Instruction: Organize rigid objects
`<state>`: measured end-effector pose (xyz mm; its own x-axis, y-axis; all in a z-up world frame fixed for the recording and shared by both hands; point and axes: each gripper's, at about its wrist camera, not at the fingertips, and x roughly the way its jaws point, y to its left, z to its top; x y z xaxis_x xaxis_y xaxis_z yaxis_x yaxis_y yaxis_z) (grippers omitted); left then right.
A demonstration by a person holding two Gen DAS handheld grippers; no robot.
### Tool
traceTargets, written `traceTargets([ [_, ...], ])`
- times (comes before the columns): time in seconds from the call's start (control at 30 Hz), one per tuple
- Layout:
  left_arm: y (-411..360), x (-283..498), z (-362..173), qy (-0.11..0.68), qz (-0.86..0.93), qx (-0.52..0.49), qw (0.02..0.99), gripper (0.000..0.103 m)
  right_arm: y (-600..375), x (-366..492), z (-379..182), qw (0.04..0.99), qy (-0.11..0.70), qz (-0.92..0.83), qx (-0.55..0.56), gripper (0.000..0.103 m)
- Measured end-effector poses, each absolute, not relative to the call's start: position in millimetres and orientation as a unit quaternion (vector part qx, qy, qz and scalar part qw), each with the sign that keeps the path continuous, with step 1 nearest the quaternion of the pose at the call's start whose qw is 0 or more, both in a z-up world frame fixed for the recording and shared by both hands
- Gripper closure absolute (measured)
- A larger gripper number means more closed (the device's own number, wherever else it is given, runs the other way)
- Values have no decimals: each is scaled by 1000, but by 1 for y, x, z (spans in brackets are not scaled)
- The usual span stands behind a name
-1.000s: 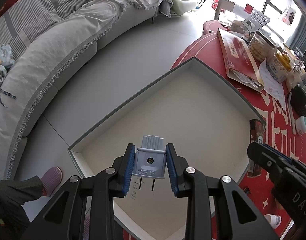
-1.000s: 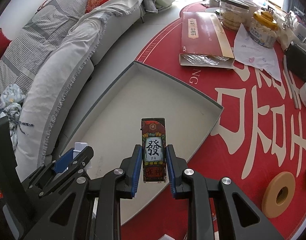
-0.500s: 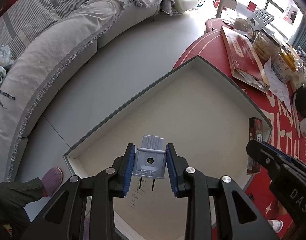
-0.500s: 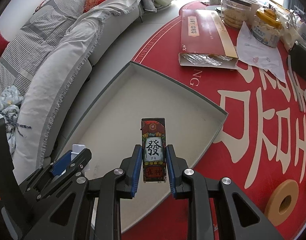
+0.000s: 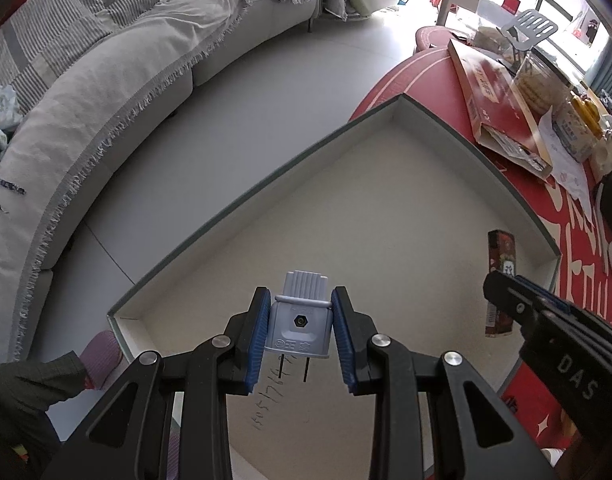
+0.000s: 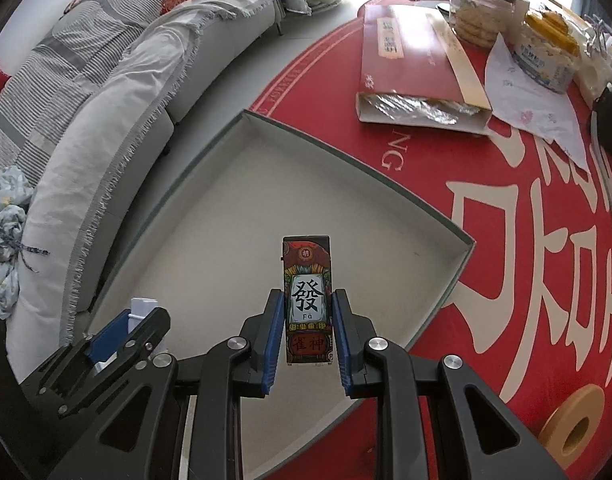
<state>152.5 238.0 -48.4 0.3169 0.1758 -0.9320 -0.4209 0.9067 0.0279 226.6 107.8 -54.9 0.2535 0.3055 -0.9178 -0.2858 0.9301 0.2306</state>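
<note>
Sitting clamped between each gripper's jaws: plug [image 5: 300, 330], card box [image 6: 308, 304].

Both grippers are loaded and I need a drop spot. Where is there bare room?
The tray floor is bare wall to wall. Red tablecloth is free between tray and long red box. The far table edge around the jars is crowded.

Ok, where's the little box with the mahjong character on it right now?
The mahjong box is clamped in the right gripper, held above the open tray, right of the left gripper's plug.
</note>
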Motion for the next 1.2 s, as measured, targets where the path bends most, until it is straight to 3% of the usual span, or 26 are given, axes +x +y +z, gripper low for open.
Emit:
traceTargets([
  [0.33,228,147,-48,559,168,-109,805,69,71,211,-69,774,617,141,-9,78],
  [0.63,221,145,-46,561,159,-102,806,69,70,210,-44,793,589,157,5,78],
  [1.2,217,148,-51,567,158,-96,803,70,81,212,-49,786,595,165,8,78],
])
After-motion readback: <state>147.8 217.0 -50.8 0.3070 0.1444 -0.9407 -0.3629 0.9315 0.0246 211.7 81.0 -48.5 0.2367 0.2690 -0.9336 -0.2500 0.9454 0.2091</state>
